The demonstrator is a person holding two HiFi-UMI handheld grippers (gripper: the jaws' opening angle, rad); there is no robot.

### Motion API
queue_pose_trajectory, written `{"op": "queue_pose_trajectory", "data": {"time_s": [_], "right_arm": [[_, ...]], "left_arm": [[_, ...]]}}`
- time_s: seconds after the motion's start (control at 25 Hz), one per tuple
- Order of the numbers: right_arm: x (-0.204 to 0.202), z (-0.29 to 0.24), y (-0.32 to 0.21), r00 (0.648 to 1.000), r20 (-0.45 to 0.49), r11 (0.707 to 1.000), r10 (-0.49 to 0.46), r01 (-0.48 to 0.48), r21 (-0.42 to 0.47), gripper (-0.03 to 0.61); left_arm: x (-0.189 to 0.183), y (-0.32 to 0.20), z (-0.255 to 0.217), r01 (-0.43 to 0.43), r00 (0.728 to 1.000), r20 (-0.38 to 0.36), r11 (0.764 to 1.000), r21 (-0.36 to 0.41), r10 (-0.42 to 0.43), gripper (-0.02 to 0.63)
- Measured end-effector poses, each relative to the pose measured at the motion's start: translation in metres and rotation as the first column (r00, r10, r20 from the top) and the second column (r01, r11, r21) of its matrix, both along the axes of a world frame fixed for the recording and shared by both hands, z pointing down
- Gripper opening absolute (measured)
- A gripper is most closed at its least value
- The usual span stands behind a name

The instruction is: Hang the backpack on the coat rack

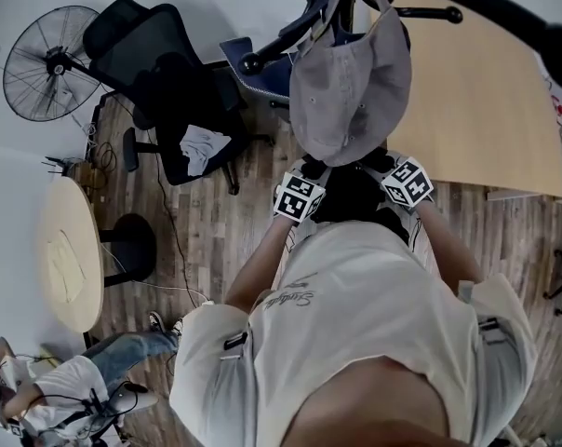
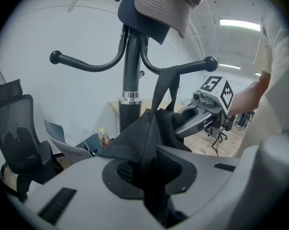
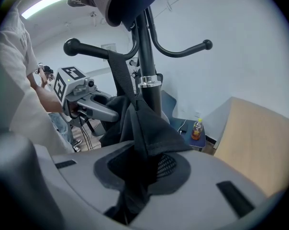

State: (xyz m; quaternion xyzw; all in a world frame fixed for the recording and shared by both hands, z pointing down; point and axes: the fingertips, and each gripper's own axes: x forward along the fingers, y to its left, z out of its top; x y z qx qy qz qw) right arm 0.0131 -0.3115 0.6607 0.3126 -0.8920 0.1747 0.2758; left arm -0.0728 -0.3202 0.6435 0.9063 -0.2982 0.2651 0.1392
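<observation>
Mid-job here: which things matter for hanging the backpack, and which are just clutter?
Job in hand: backpack, coat rack, left tongs, right tongs.

Lying about: hat atop the rack, fan, office chair, round table, bottle.

ahead of the left gripper (image 2: 151,174) jaws the coat rack (image 2: 130,71) pole stands close. its hook arms (image 2: 87,65) curve overhead on either side, under a hanging cap (image 2: 166,4). backpack (image 2: 144,133) fabric fills the jaw gap, and its strap (image 2: 164,87) rises just right of the jaws. the right gripper (image 3: 132,178) crowds that same side. left of the jaws, beneath the hook arm, there is open air, with an office chair (image 2: 20,138) low and well apart.
</observation>
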Motion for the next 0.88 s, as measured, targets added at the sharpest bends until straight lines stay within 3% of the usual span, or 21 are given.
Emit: {"op": "queue_pose_trajectory", "data": {"time_s": [0.12,0.32,0.52,0.72,0.88], "right_arm": [[0.001,0.0,-0.001,1.0,-0.008,1.0,-0.028,0.028,-0.006,0.071],[0.008,-0.006,0.004,0.999,0.003,0.999,-0.037,0.037,-0.026,0.144],[0.025,-0.019,0.02,0.998,-0.002,0.997,-0.07,0.07,-0.024,0.174],[0.043,-0.051,0.033,0.995,0.055,0.997,-0.079,0.077,0.024,0.103],[0.048,-0.098,0.034,0.981,0.186,0.995,-0.053,0.035,0.095,0.027]], "left_arm": [[0.0,0.001,0.001,0.012,1.0,-0.003,1.0,-0.028,-0.012,0.066],[0.0,0.003,0.003,0.036,0.999,-0.002,0.993,-0.115,-0.036,0.081],[-0.005,0.012,0.004,0.108,0.993,0.066,0.98,-0.17,-0.098,0.123],[-0.019,0.019,-0.011,0.235,0.971,0.082,0.961,-0.144,-0.226,0.132],[-0.029,0.029,-0.029,0.305,0.948,0.123,0.95,-0.071,-0.295,0.13]]}}
